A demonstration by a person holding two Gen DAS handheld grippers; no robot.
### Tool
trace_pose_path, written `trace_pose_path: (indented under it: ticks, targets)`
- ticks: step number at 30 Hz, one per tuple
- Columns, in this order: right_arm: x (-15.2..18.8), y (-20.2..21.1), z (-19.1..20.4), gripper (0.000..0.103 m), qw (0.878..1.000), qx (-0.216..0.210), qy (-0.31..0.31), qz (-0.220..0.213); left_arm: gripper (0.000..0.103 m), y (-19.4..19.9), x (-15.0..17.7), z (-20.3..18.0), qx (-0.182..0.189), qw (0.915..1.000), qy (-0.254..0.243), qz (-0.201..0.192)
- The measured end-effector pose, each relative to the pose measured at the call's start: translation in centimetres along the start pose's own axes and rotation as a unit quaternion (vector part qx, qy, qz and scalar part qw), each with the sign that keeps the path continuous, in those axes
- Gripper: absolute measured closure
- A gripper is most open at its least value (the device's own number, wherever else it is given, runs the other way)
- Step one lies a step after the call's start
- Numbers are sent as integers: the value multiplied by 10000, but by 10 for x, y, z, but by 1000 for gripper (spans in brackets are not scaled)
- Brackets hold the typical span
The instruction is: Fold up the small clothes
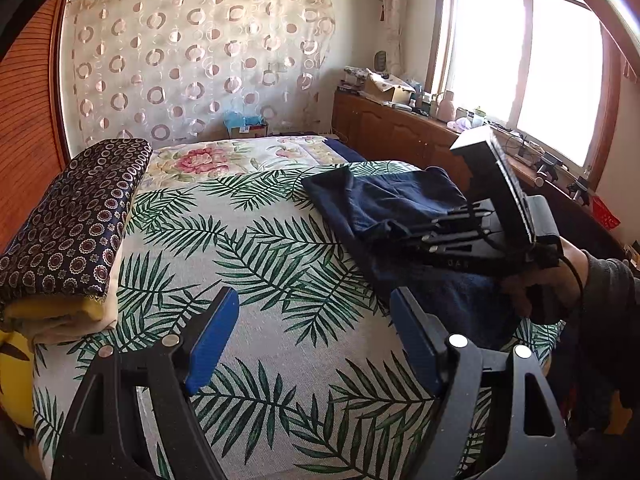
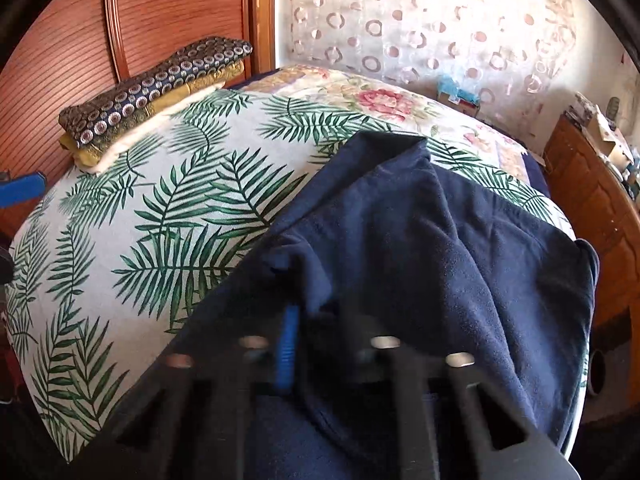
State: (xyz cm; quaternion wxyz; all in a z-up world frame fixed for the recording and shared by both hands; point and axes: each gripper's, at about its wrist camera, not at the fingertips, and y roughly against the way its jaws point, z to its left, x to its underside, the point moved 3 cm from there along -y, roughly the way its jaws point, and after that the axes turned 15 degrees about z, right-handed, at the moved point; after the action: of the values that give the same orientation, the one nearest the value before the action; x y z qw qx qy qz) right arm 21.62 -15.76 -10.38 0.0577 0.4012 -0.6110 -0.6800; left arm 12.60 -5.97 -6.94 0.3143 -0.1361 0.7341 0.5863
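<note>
The right gripper (image 2: 298, 344), blurred, seems pinched onto a fold of the navy garment (image 2: 440, 240), which lies rumpled on the palm-leaf bedspread (image 2: 132, 248). The left gripper (image 1: 312, 344) hovers wide apart, empty, above bare bedspread beside it.

Open leaf-print bed (image 1: 248, 240) lies clear ahead of the left gripper (image 1: 312, 344); folded stack (image 1: 72, 224) blocks the left edge; navy garment (image 1: 384, 204) and right gripper (image 1: 460, 236) crowd the right — cabinet (image 1: 400, 132) beyond.
</note>
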Motion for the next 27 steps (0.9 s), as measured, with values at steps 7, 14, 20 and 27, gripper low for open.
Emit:
trace_pose_path:
  ticks: [7, 14, 20, 27]
  targets:
    - [-2, 56, -40, 94, 9933, 151, -636, -953, 24, -5, 2, -2, 35, 10000, 12, 53]
    - [-29, 78, -114, 94, 9830, 1091, -1056, -1033, 24, -8, 3, -5, 68, 9999, 3, 77]
    - [-41, 61, -193, 84, 9583, 1512, -2351, -598, 24, -11, 4, -8, 61, 9999, -26, 131]
    - [-19, 56, -193, 82, 9641, 1256, -2278, -527, 24, -16, 5, -13, 99, 9998, -55, 174]
